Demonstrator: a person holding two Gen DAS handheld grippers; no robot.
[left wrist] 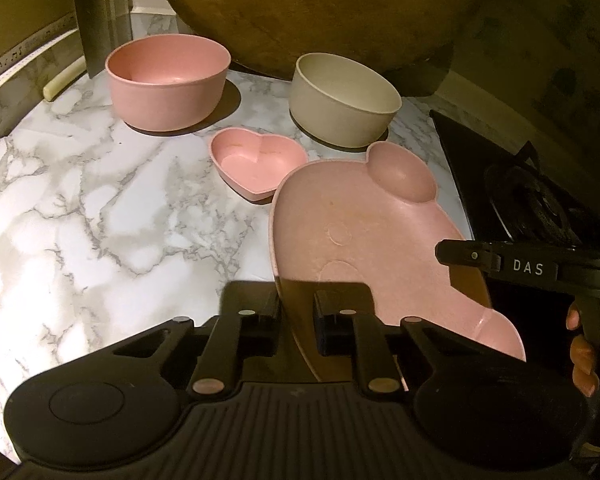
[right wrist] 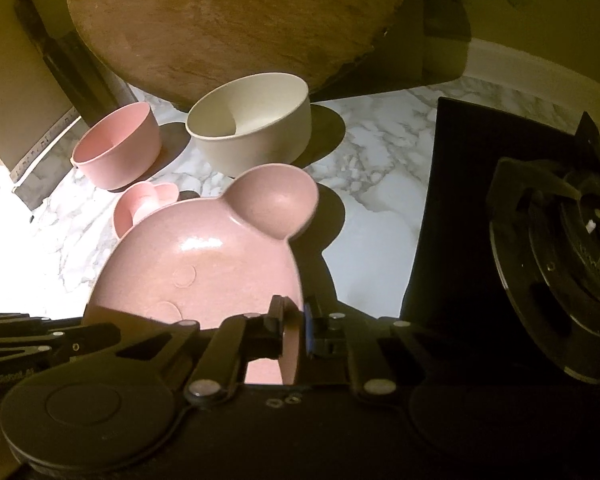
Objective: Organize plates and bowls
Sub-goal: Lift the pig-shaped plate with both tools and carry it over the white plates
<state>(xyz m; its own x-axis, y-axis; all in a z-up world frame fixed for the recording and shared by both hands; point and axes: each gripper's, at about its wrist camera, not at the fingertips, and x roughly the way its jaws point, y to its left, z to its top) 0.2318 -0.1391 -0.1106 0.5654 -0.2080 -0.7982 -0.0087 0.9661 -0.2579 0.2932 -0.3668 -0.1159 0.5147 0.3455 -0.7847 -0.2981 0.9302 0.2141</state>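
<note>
Plate [left wrist: 364,232], pink, bear-shaped with a round ear, tilted above the marble counter [left wrist: 100,208], near the black hob [left wrist: 540,204] at the right and just beside the small pink heart dish [left wrist: 258,164]. Pinched at its near rim by the left gripper [left wrist: 296,312], pads pressed on the thin edge; likewise clamped at the right-hand rim by the right gripper [right wrist: 294,328], jaws drawn close on the edge. Readable only from the left wrist: "DAS" in white letters on the right gripper's black arm [left wrist: 528,267], with fingers of a hand [left wrist: 584,352] wrapped on its handle. Partly legible from the right wrist: pale lettering on the left gripper's side at the far left edge, too cut off to read. Farther back, a pink bowl [left wrist: 168,84] left and a beige bowl [left wrist: 340,100] right, upright and apart, before a big round wooden board [right wrist: 236,24]. Burner grate [right wrist: 556,264] seen fully only from the right wrist.
</note>
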